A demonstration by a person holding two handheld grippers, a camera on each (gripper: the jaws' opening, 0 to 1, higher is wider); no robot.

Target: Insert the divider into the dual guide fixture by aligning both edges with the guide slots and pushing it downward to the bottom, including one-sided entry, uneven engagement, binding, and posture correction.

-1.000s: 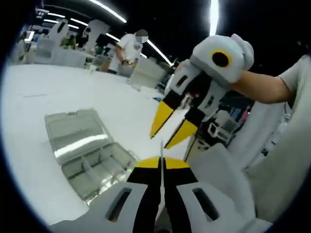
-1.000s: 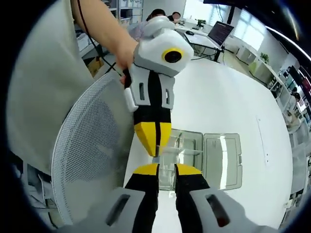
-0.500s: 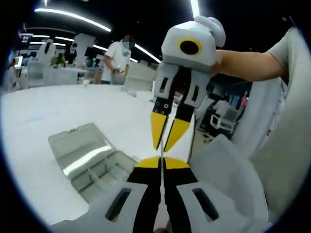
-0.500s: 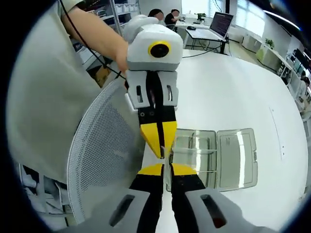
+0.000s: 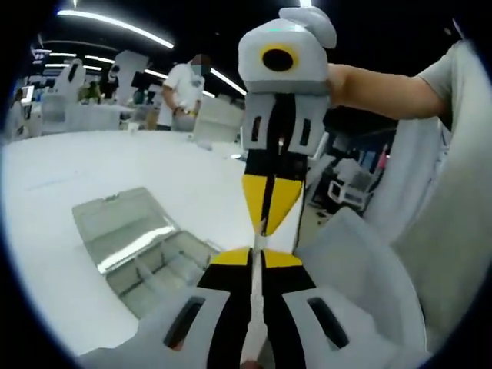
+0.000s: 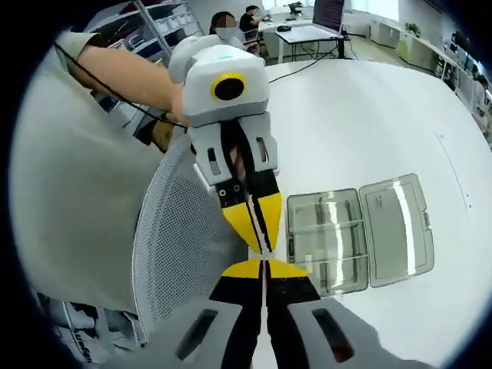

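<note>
A thin clear divider stands edge-on between the yellow-tipped jaws of my left gripper, which is shut on it. My right gripper comes down from the top of the left gripper view, tip to tip with the left one, its jaws closed on the divider's far end. In the right gripper view, my right gripper is shut on the divider, and the left gripper meets it from above. The clear plastic box with guide slots lies open on the white table, below and beside both grippers.
A white mesh chair back stands against the table edge beneath the grippers, and also shows in the left gripper view. The person's grey-clad torso is close behind. Another person stands at a far table.
My right gripper has swung into line with the left one and its jaws, parted a second ago, have closed on the divider. The left gripper stays shut.
</note>
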